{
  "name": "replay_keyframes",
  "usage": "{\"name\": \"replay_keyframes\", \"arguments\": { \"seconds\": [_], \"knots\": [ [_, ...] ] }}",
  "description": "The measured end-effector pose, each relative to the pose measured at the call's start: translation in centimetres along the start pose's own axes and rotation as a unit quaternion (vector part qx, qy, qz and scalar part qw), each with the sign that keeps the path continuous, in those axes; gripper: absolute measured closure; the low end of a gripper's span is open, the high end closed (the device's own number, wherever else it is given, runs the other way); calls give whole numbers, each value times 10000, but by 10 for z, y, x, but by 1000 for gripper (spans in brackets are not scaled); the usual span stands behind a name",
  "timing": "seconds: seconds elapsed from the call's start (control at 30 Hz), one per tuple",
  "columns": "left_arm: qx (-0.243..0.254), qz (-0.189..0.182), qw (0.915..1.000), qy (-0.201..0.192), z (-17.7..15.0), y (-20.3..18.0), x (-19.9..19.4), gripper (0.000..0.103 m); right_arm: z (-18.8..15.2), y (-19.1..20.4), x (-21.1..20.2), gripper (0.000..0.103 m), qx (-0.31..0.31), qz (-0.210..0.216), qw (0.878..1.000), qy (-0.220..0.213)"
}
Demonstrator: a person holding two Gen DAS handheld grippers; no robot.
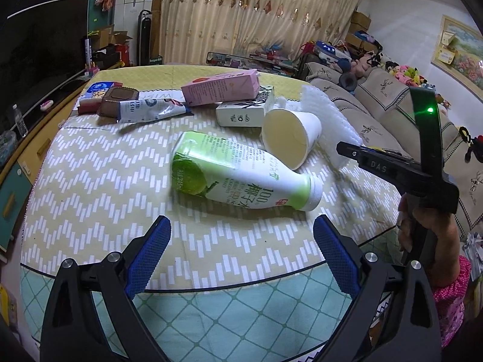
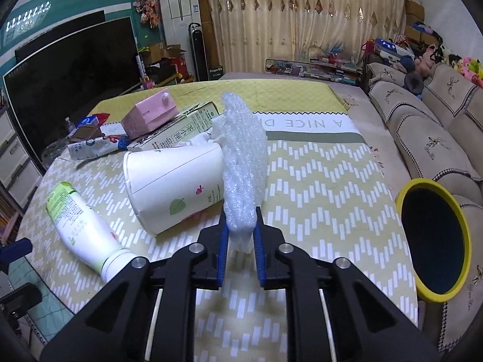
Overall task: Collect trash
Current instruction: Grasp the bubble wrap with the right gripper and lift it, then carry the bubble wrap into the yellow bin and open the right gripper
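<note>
Bubble wrap [image 2: 241, 163], a crumpled, milky-clear strip with small shiny cells, stands on end between your right gripper [image 2: 240, 235]; its blue pads [image 2: 224, 241] pinch the strip's lower end, so those jaws are nearly closed on it. The strip rises tall and narrow from the jaws, and its side touches the bottom of a paper cup [image 2: 173, 187]. In the left wrist view the wrap [image 1: 327, 120] shows as a white ribbed sheet just behind that cup [image 1: 289, 138].

The cup lies on its side on the surface [image 2: 326, 211], which has a yellow-green cloth with white zigzag dashes. It is white with a green leaf and a small red mark printed on it. Near its mouth lies a bottle [image 1: 241, 172], also on its side, white with a green label and a white cap. Farther back sit a pink carton [image 1: 223, 87], resting partly on a pale box [image 1: 244, 111], and a few wrappers [image 1: 145, 110].

Your left gripper [image 1: 241, 250] hangs over the near edge of the surface, just short of the bottle, with its jaws spread wide and nothing between them. A round bin [image 2: 434, 241] with a yellow rim and a dark inside sits at the right edge of the surface.
</note>
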State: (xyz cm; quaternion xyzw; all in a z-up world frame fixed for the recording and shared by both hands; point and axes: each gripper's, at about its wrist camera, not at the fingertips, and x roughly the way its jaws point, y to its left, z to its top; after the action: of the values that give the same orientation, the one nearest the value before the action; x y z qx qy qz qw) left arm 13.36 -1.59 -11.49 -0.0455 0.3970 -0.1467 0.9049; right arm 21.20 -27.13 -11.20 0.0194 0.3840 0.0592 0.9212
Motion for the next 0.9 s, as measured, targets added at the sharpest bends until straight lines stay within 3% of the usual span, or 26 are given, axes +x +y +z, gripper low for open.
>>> {"name": "replay_keyframes", "arguments": {
  "seconds": [0.17,0.4,0.9],
  "knots": [
    [65,-22,10000,-9,0,-5,0,9,-6,-18,-16,88,364,165,9992,-75],
    [167,-27,9999,-18,0,-14,-3,9,-12,-53,-35,88,788,29,9966,-239],
    [378,-41,9992,123,7,-39,10,9,-38,-175,-59,88,1853,-1000,9769,-378]
  ]
}}
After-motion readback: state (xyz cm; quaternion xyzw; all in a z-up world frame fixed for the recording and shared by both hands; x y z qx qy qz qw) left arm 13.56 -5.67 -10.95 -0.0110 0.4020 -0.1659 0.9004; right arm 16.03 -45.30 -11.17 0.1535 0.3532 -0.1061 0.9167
